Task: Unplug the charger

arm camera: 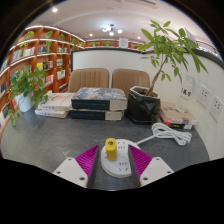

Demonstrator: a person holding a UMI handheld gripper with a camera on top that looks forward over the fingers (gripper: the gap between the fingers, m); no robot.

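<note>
A white power strip (117, 159) lies on the dark table between my fingers, its white cable (165, 133) looping away to the right. A yellow charger (110, 148) stands plugged into the strip's far left end. My gripper (113, 164) is open, its magenta pads (88, 160) flanking the strip with a gap at each side. The charger sits just ahead of the left pad, untouched.
Stacked books (98, 100) lie beyond the strip, with more books (55, 105) to the left. A potted plant (145, 105) stands behind on the right and another plant (25, 90) at the far left. Two chairs (108, 79) and bookshelves (45, 50) lie beyond the table.
</note>
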